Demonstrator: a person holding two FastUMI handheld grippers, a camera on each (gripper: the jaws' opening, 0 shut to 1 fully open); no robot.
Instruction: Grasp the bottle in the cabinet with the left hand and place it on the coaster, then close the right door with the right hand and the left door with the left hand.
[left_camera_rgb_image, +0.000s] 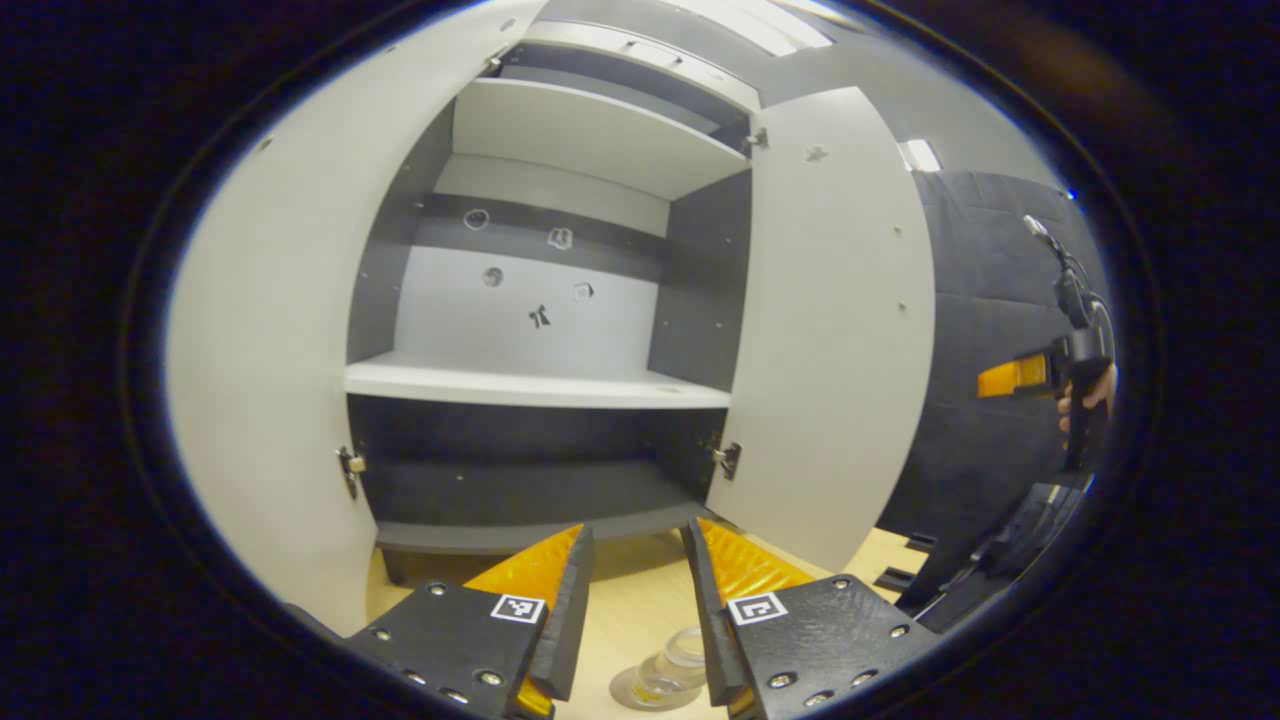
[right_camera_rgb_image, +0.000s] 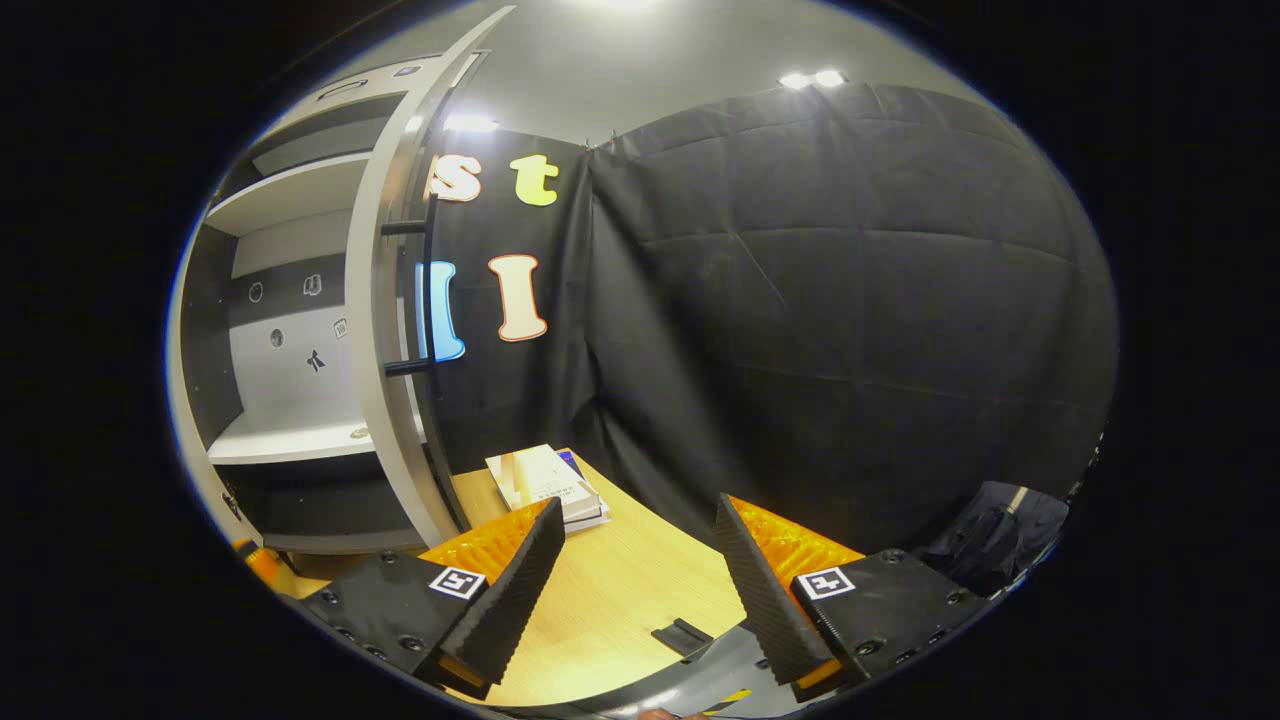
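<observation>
In the left gripper view, my left tool (left_camera_rgb_image: 640, 590) hangs released over the wooden counter (left_camera_rgb_image: 630, 600), its two fingers spread with bare wood between them. Low between those fingers, near the bottom edge, stands the clear bottle (left_camera_rgb_image: 678, 660) on a round transparent coaster (left_camera_rgb_image: 640, 690); I see it from above, so how it sits on the coaster I can only partly tell. Ahead of me the cabinet (left_camera_rgb_image: 540, 330) stands wide open. Its left door (left_camera_rgb_image: 270, 330) swings out at the far left, and its right door (left_camera_rgb_image: 830, 330) swings out to the right of the opening. The middle shelf (left_camera_rgb_image: 530, 385) is pale and bare on the part I can see, with a few small marks on the back panel above it. Farther right, beyond the right door and against the dark cloth, my right tool (left_camera_rgb_image: 1010, 378) shows small, held by my hand (left_camera_rgb_image: 1090, 395).

In the right gripper view, the cabinet sits at the left with the right door's edge (right_camera_rgb_image: 385, 330) turned toward me. To its right, a stack of books (right_camera_rgb_image: 548, 485) lies on the counter (right_camera_rgb_image: 620, 590) near the cloth wall. My right tool (right_camera_rgb_image: 640, 580) is released too, fingers well apart, touching nothing.
</observation>
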